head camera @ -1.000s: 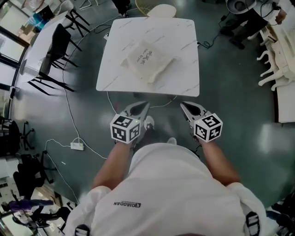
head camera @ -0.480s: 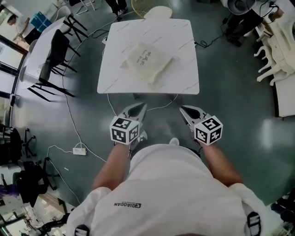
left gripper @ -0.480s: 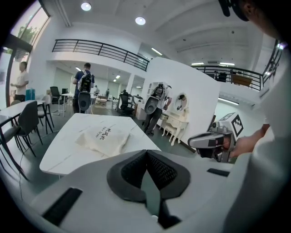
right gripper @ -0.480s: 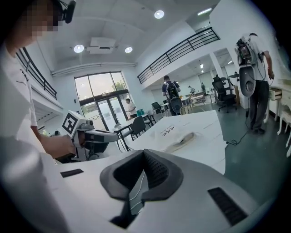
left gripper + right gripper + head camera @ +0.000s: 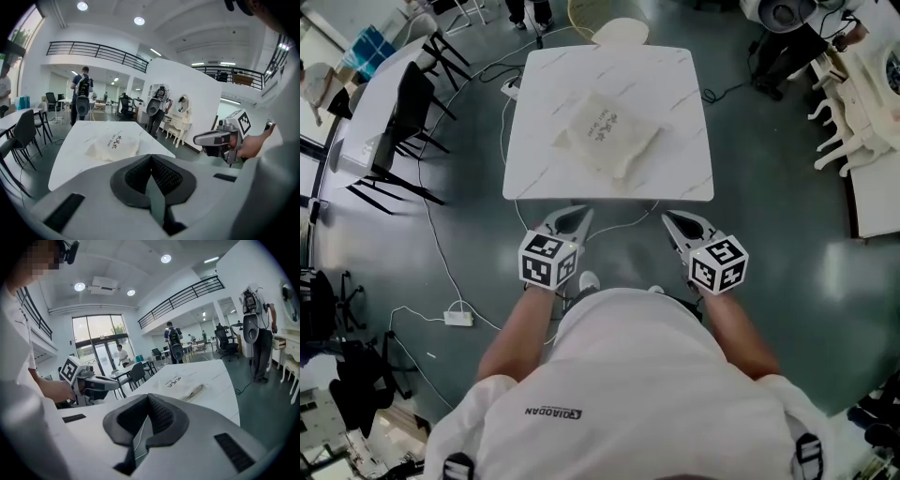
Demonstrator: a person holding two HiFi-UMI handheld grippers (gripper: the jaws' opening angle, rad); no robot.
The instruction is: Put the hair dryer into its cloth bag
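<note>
The white, marble-veined square table (image 5: 675,84) is seen ahead, and the cream cloth bag with black print (image 5: 607,134) lies near its middle, rumpled and bulging. The left gripper (image 5: 579,214) and the right gripper (image 5: 668,218) are held short of the near edge, each with jaws pressed together and nothing between them. No hair dryer is seen outside the bag; whether it is inside cannot be told. If the cloth is met with closed jaws, the bag would likely be pushed across the smooth top rather than caught.

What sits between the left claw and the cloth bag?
Only floor and bare table between left claw and bag; head view shows it.
</note>
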